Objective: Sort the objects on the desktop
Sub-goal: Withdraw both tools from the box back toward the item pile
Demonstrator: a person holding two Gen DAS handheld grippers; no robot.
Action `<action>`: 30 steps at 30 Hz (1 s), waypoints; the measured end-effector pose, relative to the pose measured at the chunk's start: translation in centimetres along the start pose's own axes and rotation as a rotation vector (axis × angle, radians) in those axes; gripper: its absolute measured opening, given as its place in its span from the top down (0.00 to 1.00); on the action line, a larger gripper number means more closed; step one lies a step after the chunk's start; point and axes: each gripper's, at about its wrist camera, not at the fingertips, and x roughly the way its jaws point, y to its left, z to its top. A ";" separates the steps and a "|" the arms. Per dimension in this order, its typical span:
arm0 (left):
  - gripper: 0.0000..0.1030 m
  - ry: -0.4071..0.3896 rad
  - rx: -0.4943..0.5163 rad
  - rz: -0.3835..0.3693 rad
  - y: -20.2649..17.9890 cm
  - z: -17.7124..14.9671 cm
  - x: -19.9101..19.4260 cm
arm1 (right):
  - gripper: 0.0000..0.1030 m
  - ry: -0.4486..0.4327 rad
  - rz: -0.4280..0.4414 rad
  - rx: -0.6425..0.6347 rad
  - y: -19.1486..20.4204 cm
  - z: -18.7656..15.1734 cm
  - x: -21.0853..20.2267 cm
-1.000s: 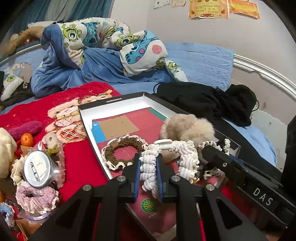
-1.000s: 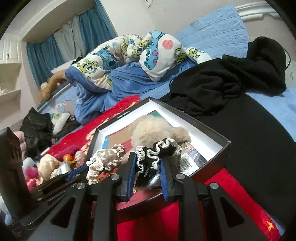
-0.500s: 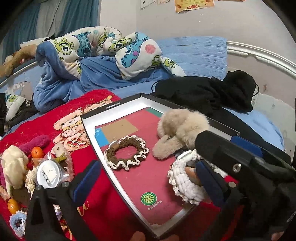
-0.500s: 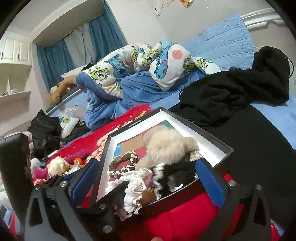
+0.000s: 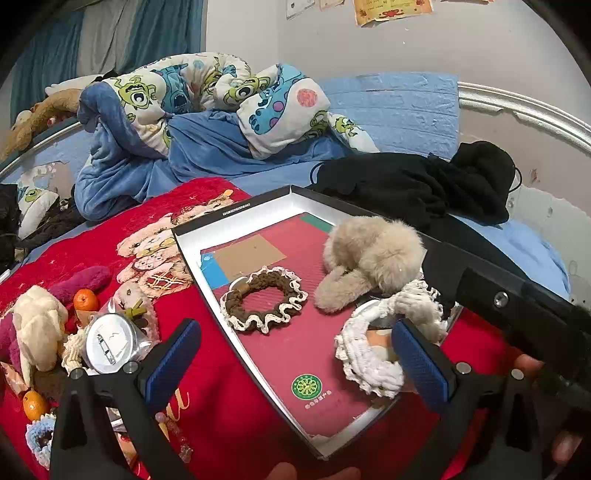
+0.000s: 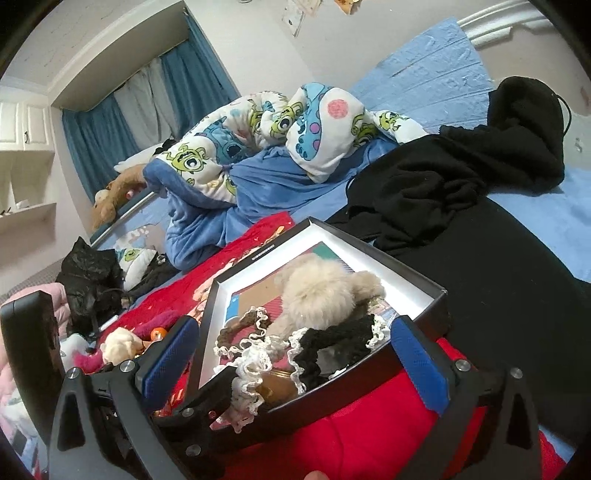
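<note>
Both jaws have just sprung wide, dropping the cream crocheted scrunchie [image 5: 373, 354] and black lace-edged scrunchie [image 6: 332, 343] into the black-rimmed shallow box [image 5: 236, 214], so the left gripper [image 5: 295, 362] and right gripper [image 6: 291, 354] hang empty (release step seemingly done) and next must reach the clutter of small trinkets [image 5: 107, 343] on the red blanket [image 5: 221, 406].

I'm getting even, soft indoor light in both views, with weak shadows and no harsh glare. The fisheye is bending the wall [image 5: 480, 74] and curtains [image 6: 103, 140] and darkening the corners. Everything is staying fairly sharp.

Cartoon-print quilt [image 5: 207, 92] bunched at the head of the bed, black clothing [image 5: 424, 184] heaped beside it. Blue curtains [image 6: 99, 136] behind; paper posters [image 5: 391, 9] on wall.
</note>
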 end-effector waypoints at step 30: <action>0.00 -0.016 -0.153 0.136 9.7 -0.9 -9.6 | 0.00 0.020 0.111 -0.030 6.8 -0.9 -2.3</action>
